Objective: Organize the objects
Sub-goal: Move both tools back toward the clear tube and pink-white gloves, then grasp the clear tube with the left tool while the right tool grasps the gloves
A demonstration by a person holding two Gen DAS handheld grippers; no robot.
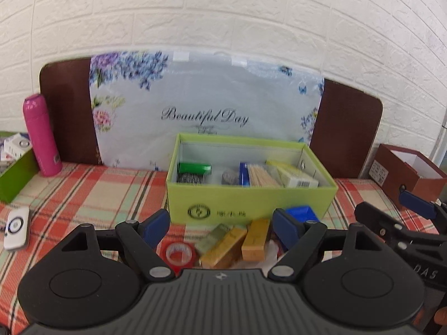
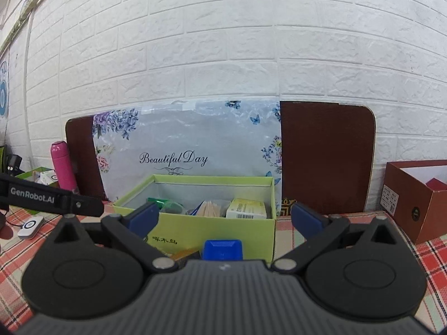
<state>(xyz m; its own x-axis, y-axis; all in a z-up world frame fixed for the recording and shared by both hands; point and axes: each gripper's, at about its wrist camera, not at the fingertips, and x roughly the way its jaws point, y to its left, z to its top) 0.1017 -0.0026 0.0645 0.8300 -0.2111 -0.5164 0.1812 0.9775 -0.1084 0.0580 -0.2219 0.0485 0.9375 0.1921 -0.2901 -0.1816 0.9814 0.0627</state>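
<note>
A lime-green open box (image 1: 251, 198) (image 2: 195, 234) stands on the plaid tablecloth and holds a green item, a steel scrubber, toothpicks and small cartons. In front of it lie a red tape roll (image 1: 178, 254), two gold boxes (image 1: 223, 248) and a blue block (image 1: 301, 213) (image 2: 222, 248). My left gripper (image 1: 220, 227) hangs open just above these loose items with nothing between its fingers. My right gripper (image 2: 225, 217) is wide open and empty, facing the box over the blue block. One of its blue fingertips (image 1: 413, 199) shows at the right of the left wrist view.
A pink bottle (image 1: 42, 136) and a green tray (image 1: 14, 178) stand at the left, with a white device (image 1: 16, 227) lying near them. A brown box (image 1: 410, 173) (image 2: 413, 203) sits at the right. A floral board (image 1: 206, 111) leans on the brick wall behind.
</note>
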